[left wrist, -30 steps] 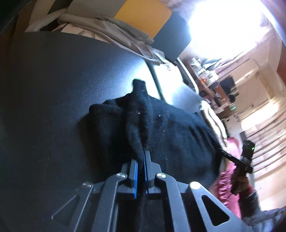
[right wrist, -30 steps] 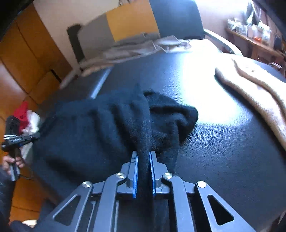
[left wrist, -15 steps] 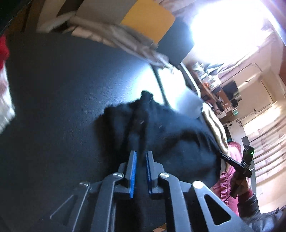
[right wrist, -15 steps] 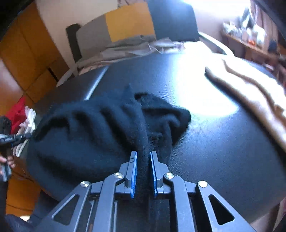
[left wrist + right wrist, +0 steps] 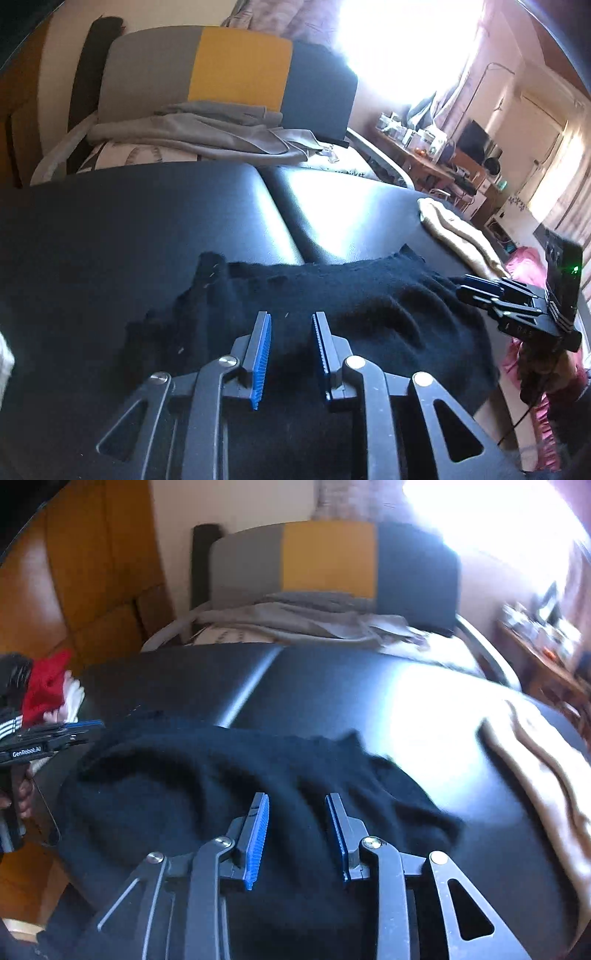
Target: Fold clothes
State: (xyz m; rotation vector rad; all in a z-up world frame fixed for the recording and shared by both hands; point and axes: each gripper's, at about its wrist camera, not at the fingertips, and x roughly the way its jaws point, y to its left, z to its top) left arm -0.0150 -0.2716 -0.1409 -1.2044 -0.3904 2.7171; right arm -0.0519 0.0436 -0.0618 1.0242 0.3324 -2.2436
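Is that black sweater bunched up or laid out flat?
Mostly laid out. The black sweater lies spread across the table with a few wrinkles, and both grippers, left and right, are open above it.

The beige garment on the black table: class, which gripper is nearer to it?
Right. The right gripper hangs open over the black sweater's end beside the beige garment; the left gripper is open over the far end.

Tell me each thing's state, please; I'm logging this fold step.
left gripper: open, above the cloth.
right gripper: open, above the cloth.
black garment: released, spread wrinkled on the black table.
beige garment: lying apart at the table's right end.
grey clothes: heaped on the chair behind.
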